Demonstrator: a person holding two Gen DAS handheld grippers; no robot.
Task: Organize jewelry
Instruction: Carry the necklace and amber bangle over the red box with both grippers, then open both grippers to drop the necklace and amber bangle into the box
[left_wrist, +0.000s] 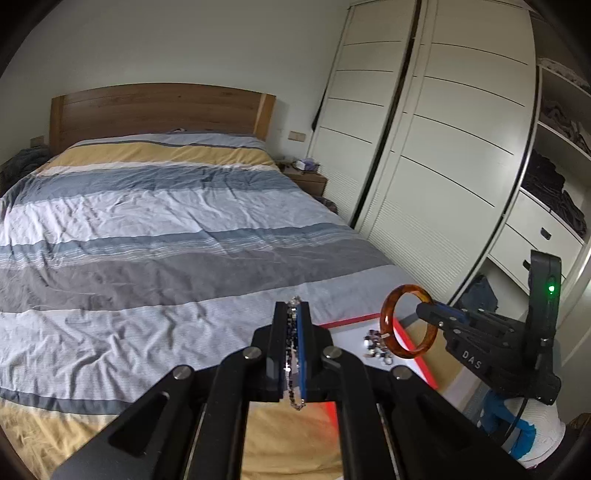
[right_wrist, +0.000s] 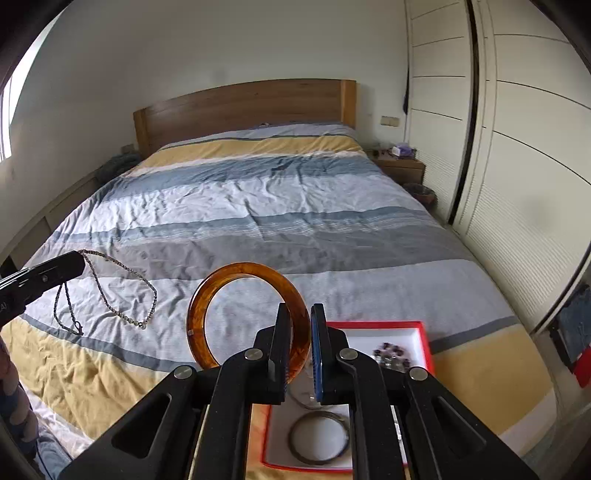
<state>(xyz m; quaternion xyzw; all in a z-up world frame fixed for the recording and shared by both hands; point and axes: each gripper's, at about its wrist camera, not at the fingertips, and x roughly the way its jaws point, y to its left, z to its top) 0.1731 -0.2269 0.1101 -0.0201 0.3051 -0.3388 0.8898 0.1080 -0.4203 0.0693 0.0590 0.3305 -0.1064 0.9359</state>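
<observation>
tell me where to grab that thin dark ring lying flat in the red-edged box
Judging by its pose, grip the thin dark ring across its band at the far arc, coming from above with one finger inside the loop and one outside. It lies flat on the white floor of the red-edged box, so side approaches meet the walls.

Upright amber bangle (right_wrist: 247, 317), dangling beaded necklace (right_wrist: 122, 295)

Bedroom around the bed

A bed (right_wrist: 258, 206) under a striped blue, grey, white and yellow cover fills the room. At its far end stands a wooden headboard (right_wrist: 243, 107) against a pale wall (right_wrist: 207, 48). Right of the bed, near the headboard, a wooden nightstand (right_wrist: 400, 166) holds small clutter; a cream wardrobe (left_wrist: 443, 147) runs along that same side, its open shelves (left_wrist: 561, 147) holding folded clothes.
</observation>
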